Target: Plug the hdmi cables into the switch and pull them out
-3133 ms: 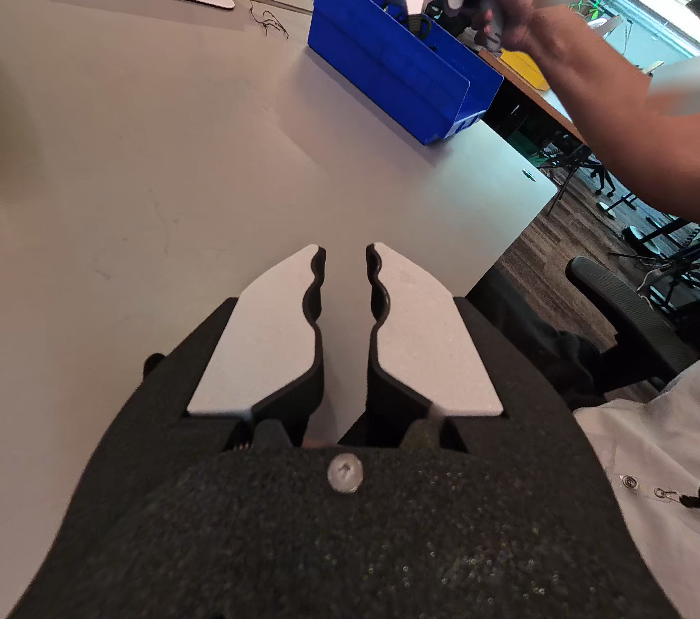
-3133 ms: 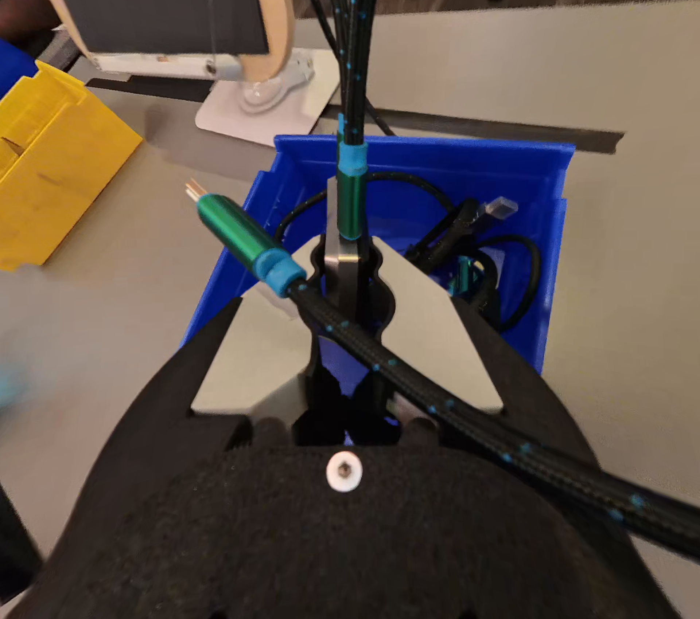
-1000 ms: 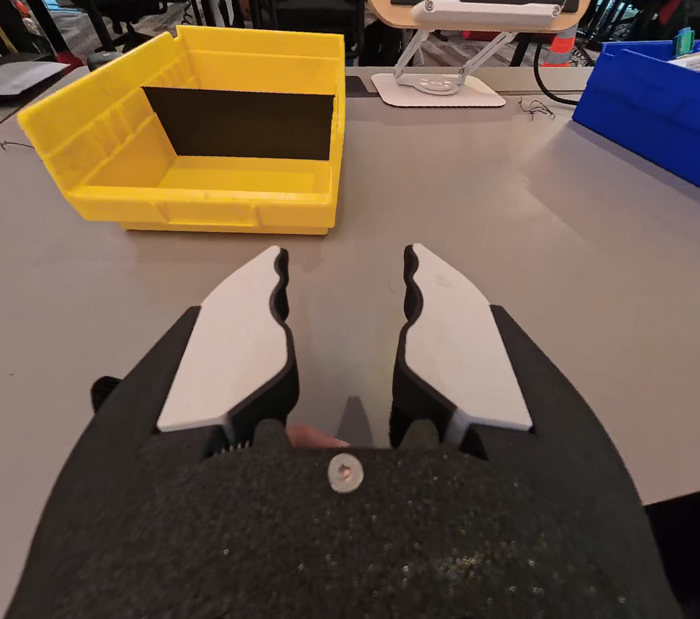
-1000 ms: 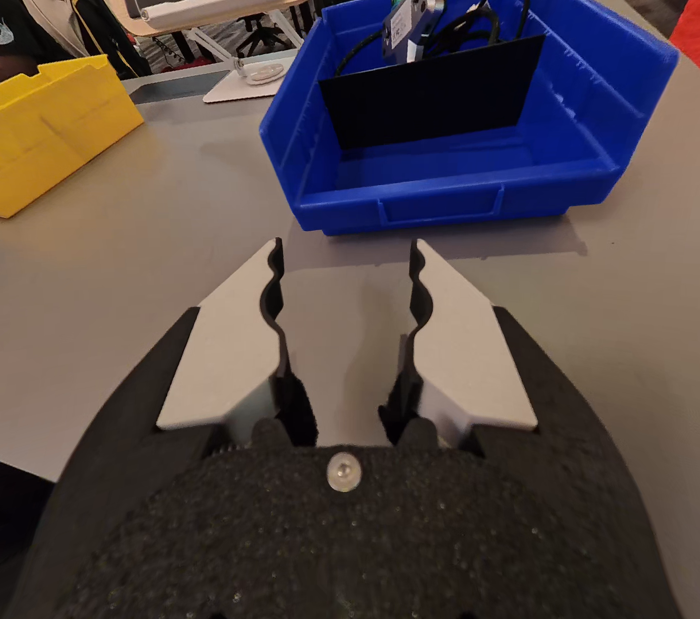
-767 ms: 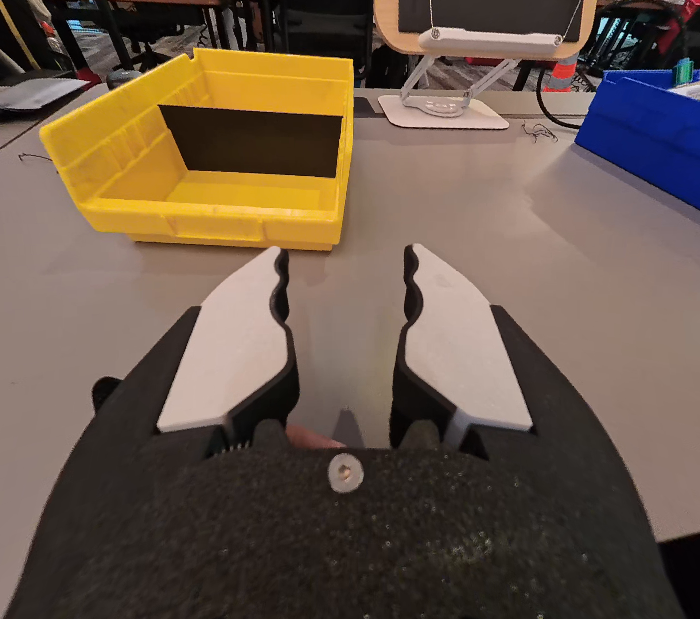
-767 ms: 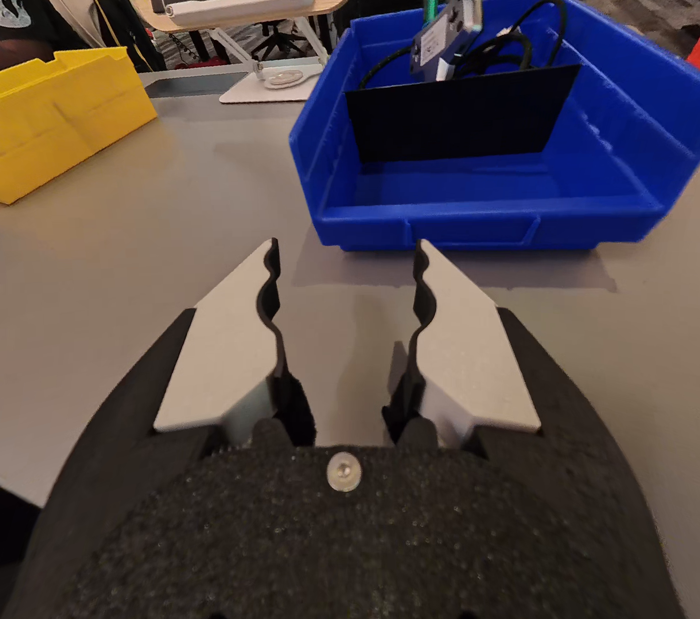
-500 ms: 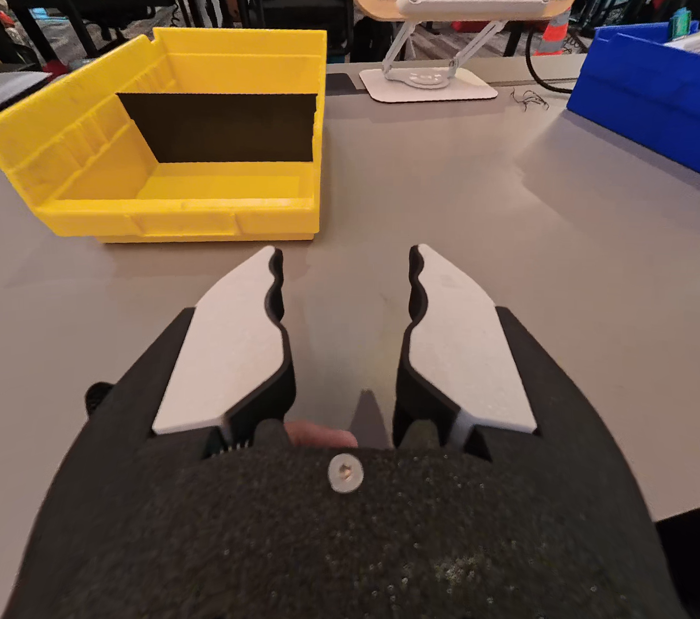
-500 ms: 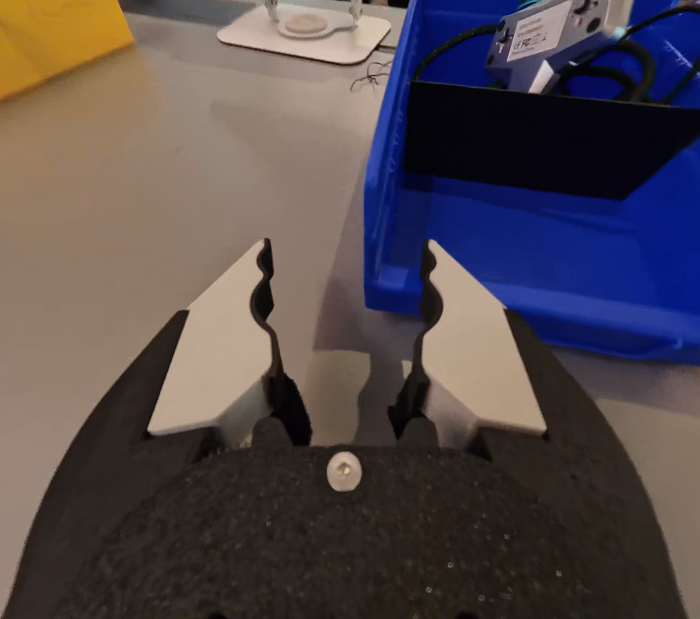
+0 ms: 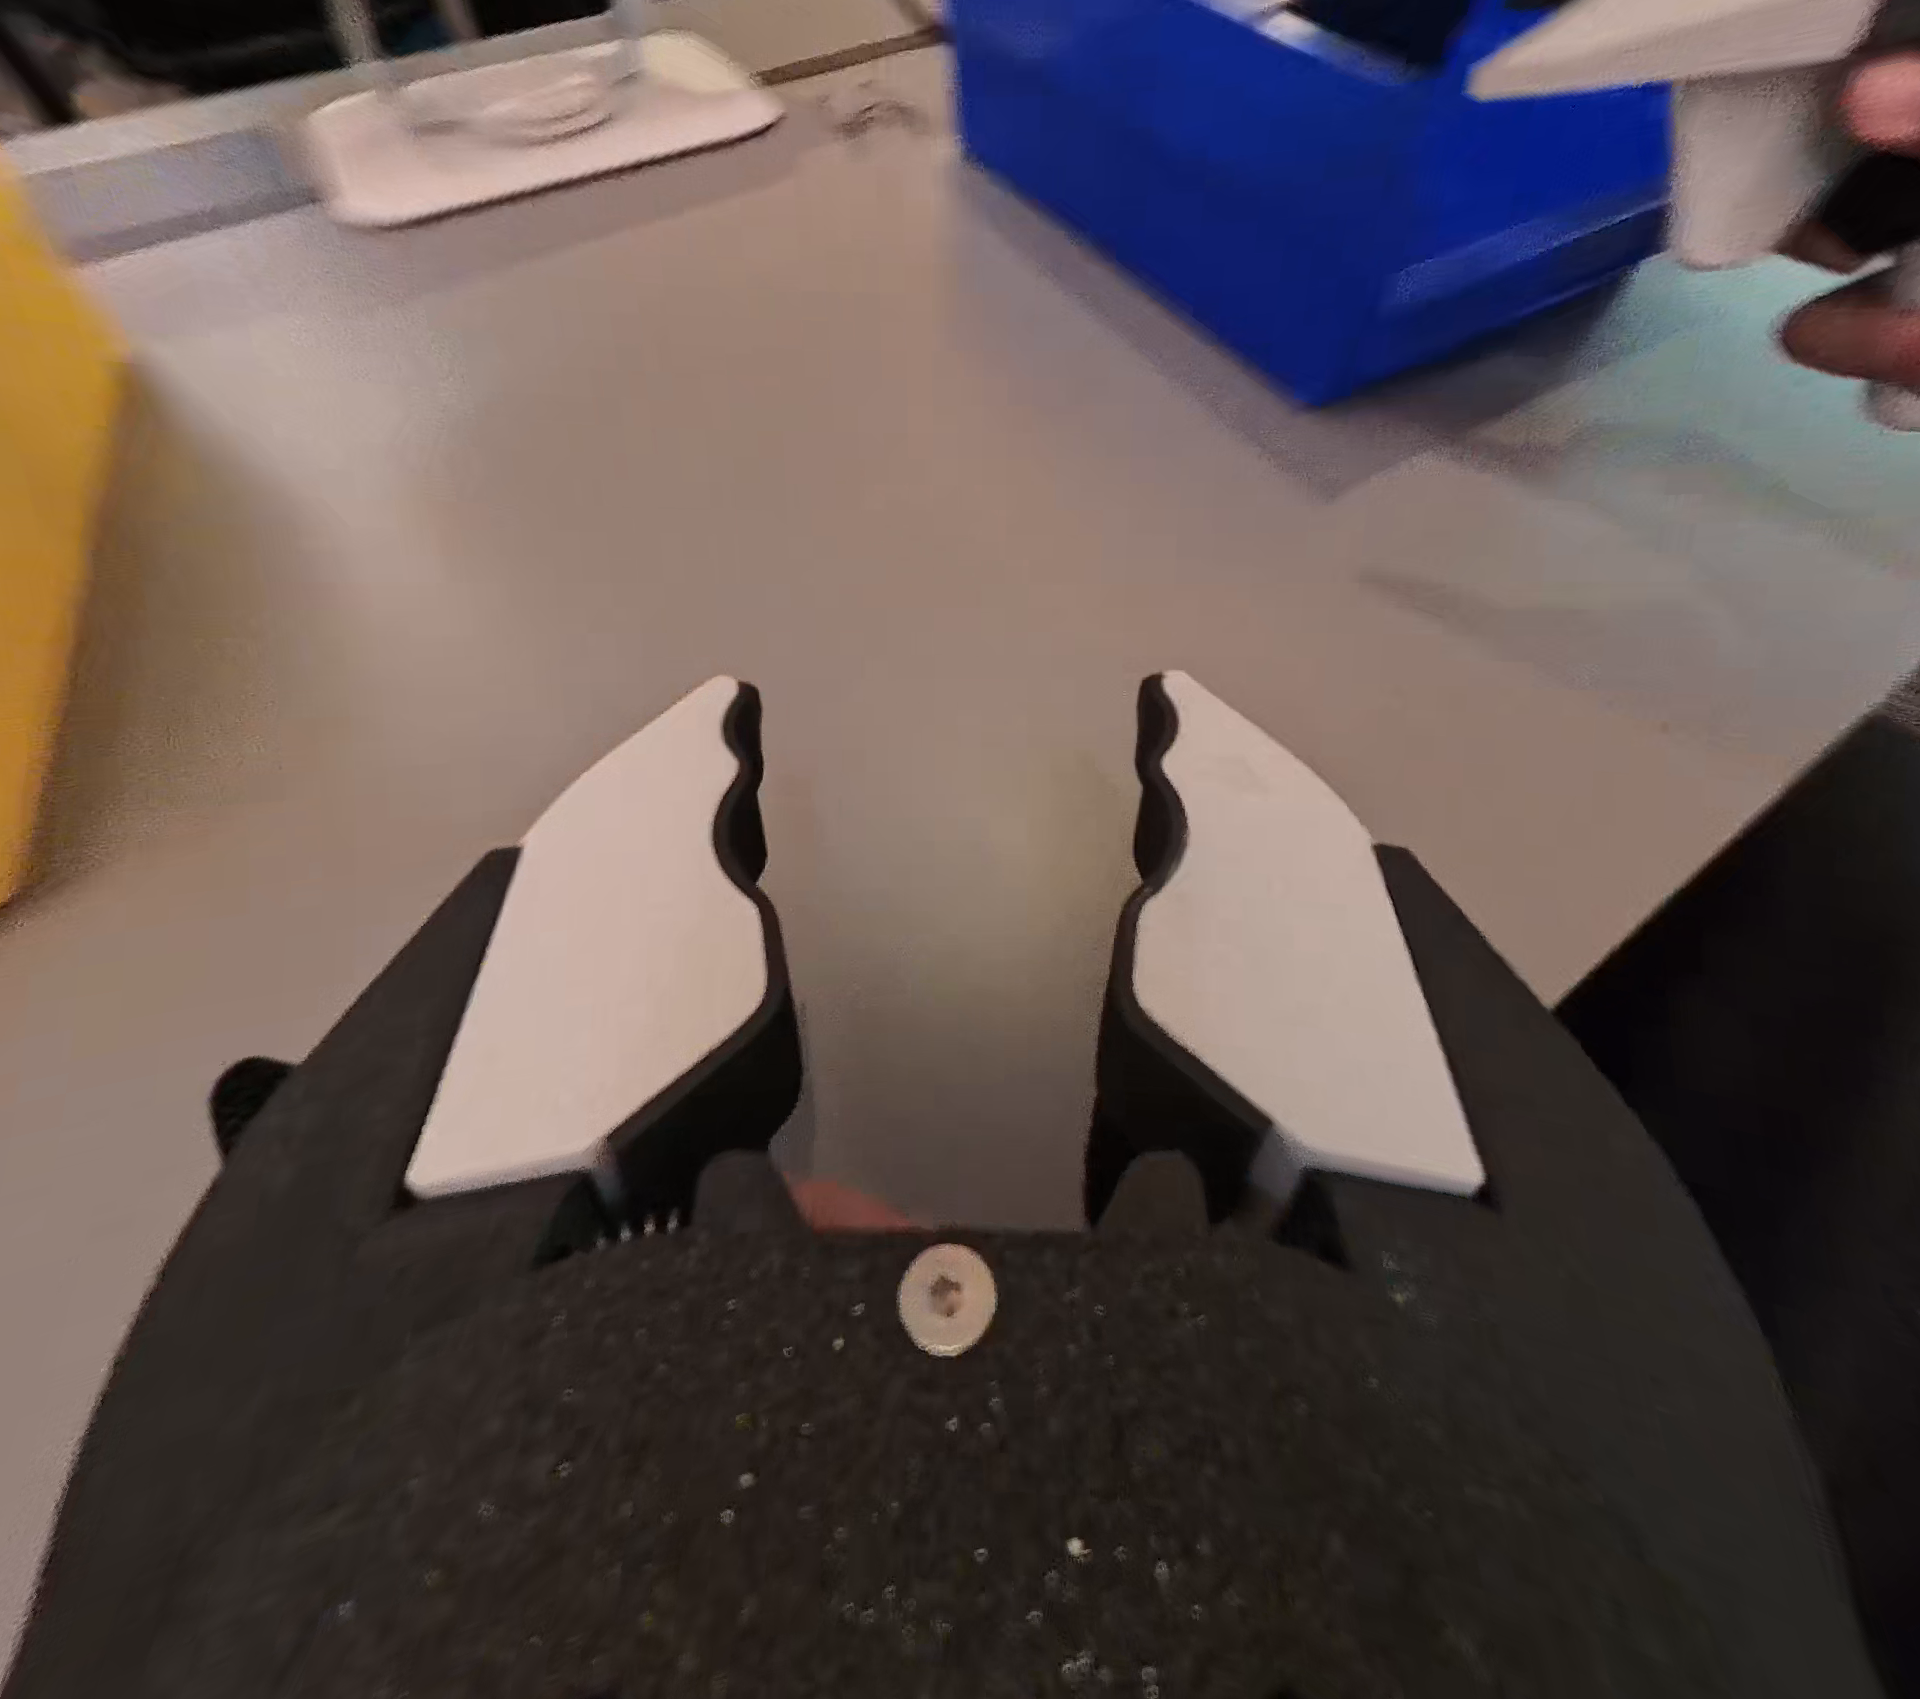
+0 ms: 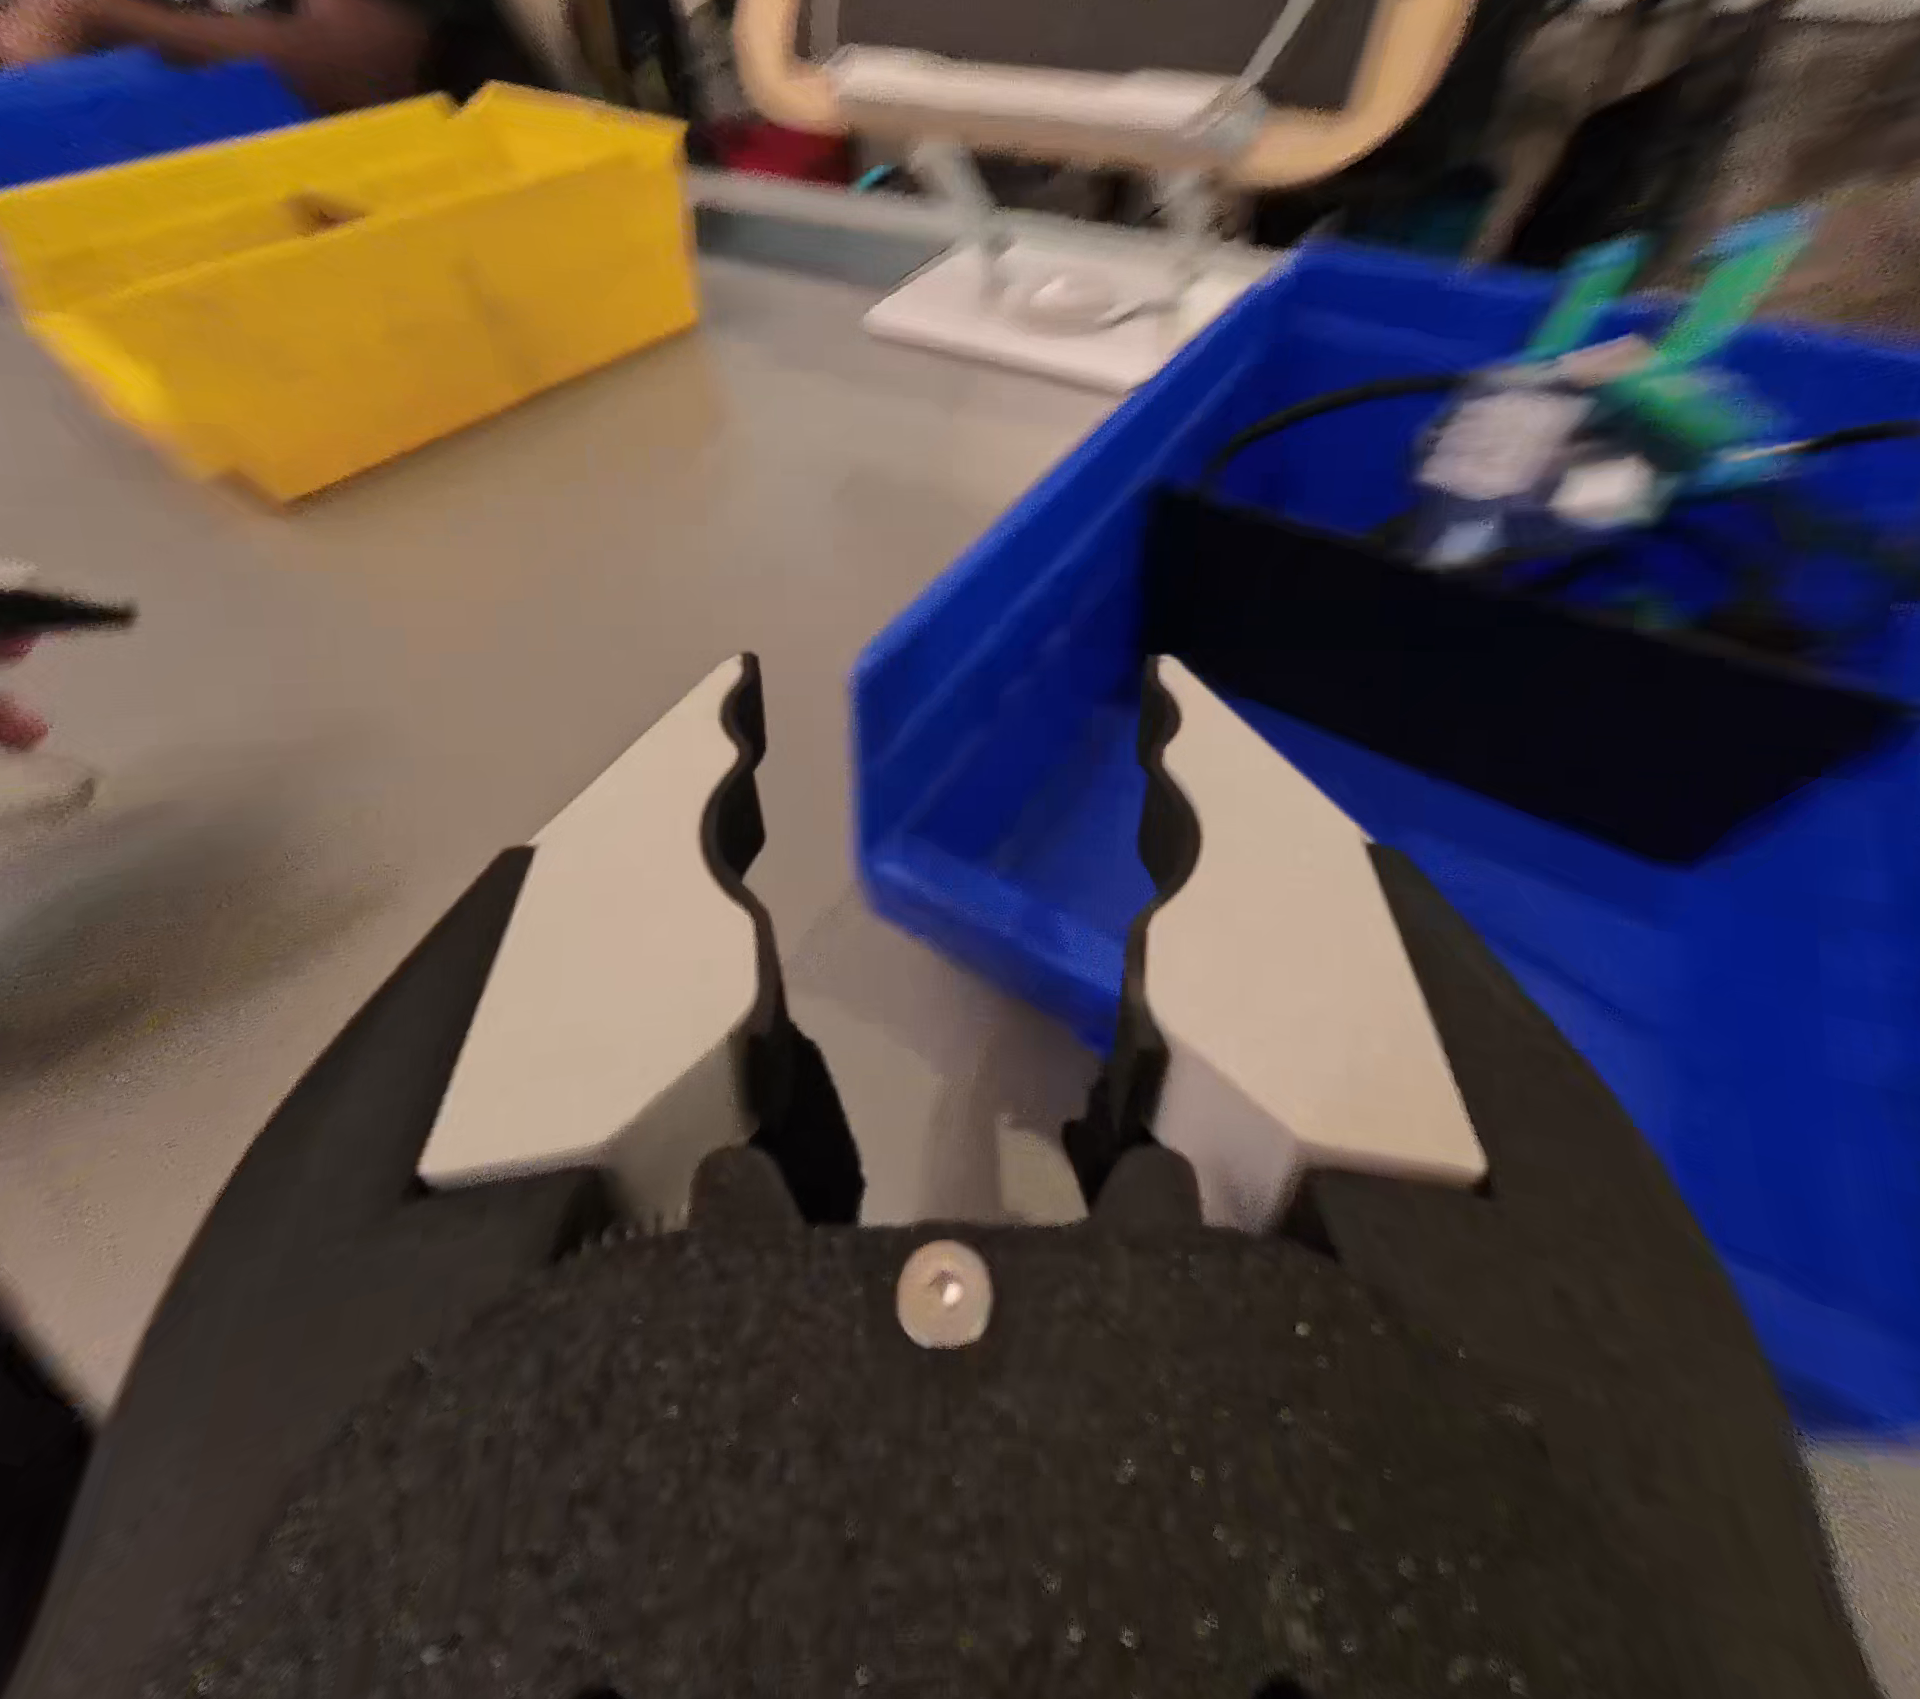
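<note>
1. The left claw [image 9: 948, 693] hangs over the grey counter [image 9: 883, 454], jaws apart and empty.
2. The right claw [image 10: 951, 673] is also spread, empty, beside the blue bin [image 10: 997, 714].
3. The switch [image 10: 1507, 454], blurred, with green-ended HDMI cables [image 10: 1714, 299], sits inside that bin's rear section.

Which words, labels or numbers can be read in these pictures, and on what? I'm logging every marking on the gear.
None can be read.
The switch in the blue bin has a pale label, too blurred to read in both views.
The left gripper, right gripper and yellow bin show no writing.
</note>
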The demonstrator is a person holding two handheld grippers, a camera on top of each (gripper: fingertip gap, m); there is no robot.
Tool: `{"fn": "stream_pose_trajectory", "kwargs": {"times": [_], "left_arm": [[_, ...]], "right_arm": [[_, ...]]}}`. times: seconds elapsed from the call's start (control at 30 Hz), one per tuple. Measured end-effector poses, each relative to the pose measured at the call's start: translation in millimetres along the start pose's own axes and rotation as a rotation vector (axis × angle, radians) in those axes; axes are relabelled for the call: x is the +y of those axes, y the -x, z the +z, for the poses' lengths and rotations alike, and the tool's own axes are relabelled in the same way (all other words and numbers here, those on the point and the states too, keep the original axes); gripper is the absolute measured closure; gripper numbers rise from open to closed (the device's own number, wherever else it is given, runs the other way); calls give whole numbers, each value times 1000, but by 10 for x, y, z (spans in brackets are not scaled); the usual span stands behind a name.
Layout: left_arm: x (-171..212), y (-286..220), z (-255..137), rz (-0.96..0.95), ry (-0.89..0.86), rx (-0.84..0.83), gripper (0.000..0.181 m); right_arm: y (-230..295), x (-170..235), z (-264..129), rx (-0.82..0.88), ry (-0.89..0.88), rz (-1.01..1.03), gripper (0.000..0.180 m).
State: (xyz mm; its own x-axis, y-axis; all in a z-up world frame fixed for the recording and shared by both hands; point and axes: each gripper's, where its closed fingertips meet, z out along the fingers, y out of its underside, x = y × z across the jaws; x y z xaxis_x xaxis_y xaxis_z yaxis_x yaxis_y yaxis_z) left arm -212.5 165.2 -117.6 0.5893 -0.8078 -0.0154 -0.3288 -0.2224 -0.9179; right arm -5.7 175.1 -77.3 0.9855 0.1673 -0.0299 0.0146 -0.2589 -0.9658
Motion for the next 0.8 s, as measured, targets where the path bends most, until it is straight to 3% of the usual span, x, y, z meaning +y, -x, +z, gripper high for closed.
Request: {"fn": "stream_pose_trajectory", "kwargs": {"times": [0.07,0.13,0.27,0.33,0.37,0.4,0.47,0.6,0.8], "left_arm": [[-246,-421,314,3,-1,47,113],[-477,-732,674,-26,3,64,115],[-630,-923,1463,7,76,-38,116],[-593,-918,1746,-9,133,-85,123],[-577,-934,1836,-26,154,-86,137],[-580,-931,1890,-51,164,-93,160],[-609,-908,1939,-74,173,-116,167],[-649,-984,1842,72,148,-122,175],[-893,-692,1215,107,16,-165,175]], "right_arm": [[-531,-167,-288,244,-93,29,109],[-1081,-51,-552,437,-82,96,110],[-1650,469,-632,554,88,160,109],[-1669,574,-517,507,107,210,130],[-1682,615,-474,503,110,243,161],[-1732,623,-471,526,98,274,175],[-1772,627,-478,545,94,267,176],[-1679,671,-747,670,99,281,177],[-1151,256,-872,661,-20,229,177]]}}
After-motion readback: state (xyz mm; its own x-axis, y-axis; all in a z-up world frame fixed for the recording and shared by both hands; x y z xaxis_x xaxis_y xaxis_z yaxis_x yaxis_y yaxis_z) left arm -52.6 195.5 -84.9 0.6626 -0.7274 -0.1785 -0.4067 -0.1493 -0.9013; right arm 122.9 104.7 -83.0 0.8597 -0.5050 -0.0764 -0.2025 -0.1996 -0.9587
